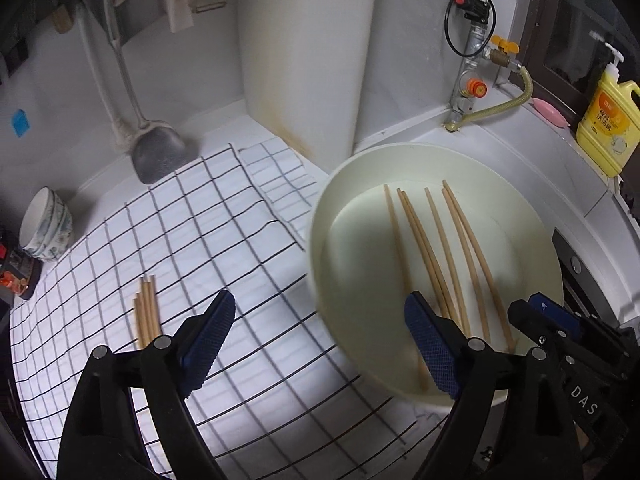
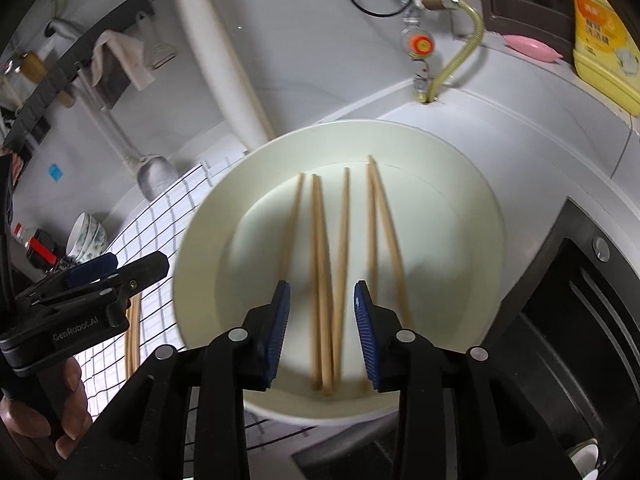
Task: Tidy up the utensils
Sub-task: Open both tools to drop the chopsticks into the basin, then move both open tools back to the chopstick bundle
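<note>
A cream round basin [image 1: 320,216] holds several wooden chopsticks [image 1: 440,248] lying side by side. A small bundle of chopsticks [image 1: 146,312] lies on the checked cloth [image 1: 200,240] to the left. My left gripper [image 1: 320,340] is open wide above the cloth and the basin's left rim, with nothing in it. My right gripper [image 2: 322,334] hangs over the basin [image 2: 192,248], jaws partly apart; two or three chopsticks [image 2: 320,260] show between the pads, which do not press on them. The left gripper [image 2: 112,268] also shows beside the basin, held by a hand.
A metal spatula [image 1: 160,156] leans at the back wall. Stacked bowls [image 1: 46,224] stand at the far left. A gas pipe with valves [image 1: 472,60], pink soap [image 1: 550,112] and a yellow detergent bottle [image 1: 608,120] line the back right. A dark stove [image 2: 580,300] is to the right.
</note>
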Motion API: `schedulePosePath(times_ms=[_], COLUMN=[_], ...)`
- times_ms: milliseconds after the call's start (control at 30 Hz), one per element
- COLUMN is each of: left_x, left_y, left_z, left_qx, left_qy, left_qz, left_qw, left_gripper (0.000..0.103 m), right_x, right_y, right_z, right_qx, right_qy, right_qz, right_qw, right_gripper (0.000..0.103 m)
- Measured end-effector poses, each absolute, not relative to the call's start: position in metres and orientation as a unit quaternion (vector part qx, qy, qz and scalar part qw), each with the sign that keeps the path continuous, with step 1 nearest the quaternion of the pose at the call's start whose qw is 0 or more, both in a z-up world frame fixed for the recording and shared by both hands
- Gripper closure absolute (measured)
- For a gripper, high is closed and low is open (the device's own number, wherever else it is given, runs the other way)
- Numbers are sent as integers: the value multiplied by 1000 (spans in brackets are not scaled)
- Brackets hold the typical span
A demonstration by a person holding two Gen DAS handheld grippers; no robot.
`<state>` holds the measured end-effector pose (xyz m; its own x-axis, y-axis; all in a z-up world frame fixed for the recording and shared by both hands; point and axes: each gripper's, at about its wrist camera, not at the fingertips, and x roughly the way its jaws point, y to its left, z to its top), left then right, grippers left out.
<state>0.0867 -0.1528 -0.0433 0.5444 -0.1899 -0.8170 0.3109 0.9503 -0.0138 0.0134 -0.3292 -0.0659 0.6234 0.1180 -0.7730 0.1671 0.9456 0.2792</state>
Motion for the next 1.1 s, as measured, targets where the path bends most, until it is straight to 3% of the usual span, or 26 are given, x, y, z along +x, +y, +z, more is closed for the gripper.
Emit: schedulePosePath(times_ms=[467,1100], left_x=[65,53], left_y=[-80,64], left_z=[-34,-75], left_qx=[54,-5], left_qy=[449,491], left_qz=[-114,-5], left_qw=[885,871], left_gripper=[15,14], right_x=[9,26], right_y=[-253,-149], right_z=[-48,-78], right_qx=[122,76], right_qy=[436,472], right_qz=[28,99], right_qw=[891,873], right_gripper=[56,54])
